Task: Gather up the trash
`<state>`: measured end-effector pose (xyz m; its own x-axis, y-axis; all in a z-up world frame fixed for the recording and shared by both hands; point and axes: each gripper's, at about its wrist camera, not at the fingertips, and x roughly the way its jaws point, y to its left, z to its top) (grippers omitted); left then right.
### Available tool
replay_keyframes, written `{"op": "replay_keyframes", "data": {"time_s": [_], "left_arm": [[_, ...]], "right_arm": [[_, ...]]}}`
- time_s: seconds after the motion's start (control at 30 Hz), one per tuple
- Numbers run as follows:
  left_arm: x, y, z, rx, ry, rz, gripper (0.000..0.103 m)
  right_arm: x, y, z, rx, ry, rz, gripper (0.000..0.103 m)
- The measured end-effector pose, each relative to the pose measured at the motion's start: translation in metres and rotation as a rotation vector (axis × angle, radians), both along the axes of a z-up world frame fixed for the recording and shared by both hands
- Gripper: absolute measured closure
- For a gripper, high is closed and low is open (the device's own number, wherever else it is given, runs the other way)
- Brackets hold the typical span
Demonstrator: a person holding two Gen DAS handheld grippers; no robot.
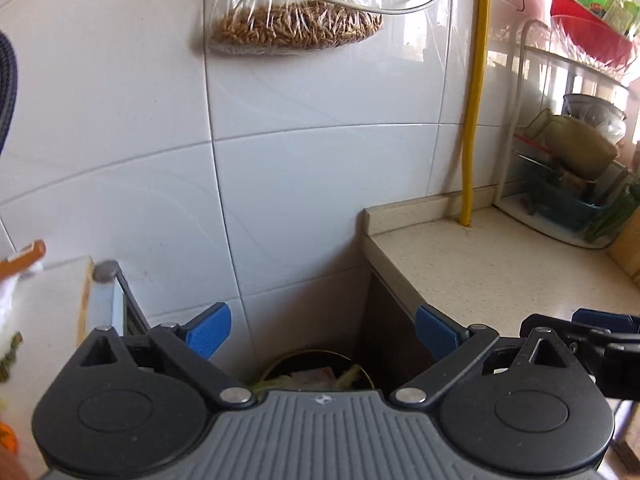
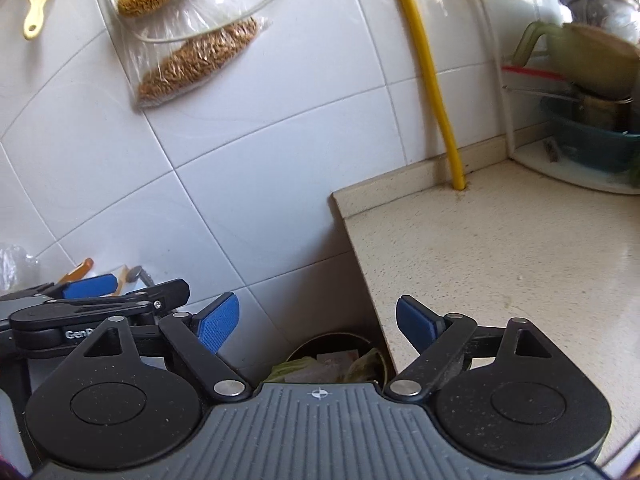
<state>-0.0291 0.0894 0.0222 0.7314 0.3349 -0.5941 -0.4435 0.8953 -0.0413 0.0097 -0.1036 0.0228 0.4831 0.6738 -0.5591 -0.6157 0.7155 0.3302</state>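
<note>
Left hand-held gripper (image 1: 323, 330) and right hand-held gripper (image 2: 318, 324), both spread wide and empty; below them, trash bin (image 2: 340, 356) holding scraps, beside worktop (image 2: 500, 260); beyond, tiled wall (image 1: 300, 180) with hanging grain bag (image 1: 296, 28).

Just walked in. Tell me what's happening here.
A person is collecting kitchen trash with two handheld grippers. Right now the left gripper and the right gripper are both open and empty, above a round bin in the gap between the tiled wall and the counter. The bin already holds green scraps and wrappers.
</note>
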Motion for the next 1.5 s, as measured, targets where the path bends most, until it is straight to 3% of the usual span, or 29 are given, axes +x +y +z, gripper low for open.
{"op": "replay_keyframes", "data": {"time_s": [0.17,0.37,0.6,0.77,1.07,1.5], "left_arm": [[-0.016,-0.014,-0.007,0.008,0.046,-0.044,0.004],[-0.038,-0.02,-0.014,-0.052,0.067,-0.068,0.001],[-0.052,-0.024,-0.022,-0.049,0.115,-0.095,0.001],[-0.06,-0.024,-0.027,-0.093,0.132,-0.09,0.001],[-0.066,-0.037,-0.044,-0.064,0.216,-0.072,0.001],[-0.073,-0.035,-0.045,-0.057,0.229,-0.041,0.001]], "right_arm": [[-0.035,-0.008,0.002,-0.03,-0.033,-0.057,0.01],[-0.066,-0.016,-0.003,-0.046,-0.02,-0.1,0.009],[-0.091,-0.016,-0.008,-0.059,-0.008,-0.111,0.007],[-0.1,-0.017,-0.013,-0.07,0.01,-0.118,0.007],[-0.108,-0.015,-0.029,-0.16,0.026,-0.15,0.006],[-0.112,-0.015,-0.04,-0.222,0.028,-0.178,0.006]]}}
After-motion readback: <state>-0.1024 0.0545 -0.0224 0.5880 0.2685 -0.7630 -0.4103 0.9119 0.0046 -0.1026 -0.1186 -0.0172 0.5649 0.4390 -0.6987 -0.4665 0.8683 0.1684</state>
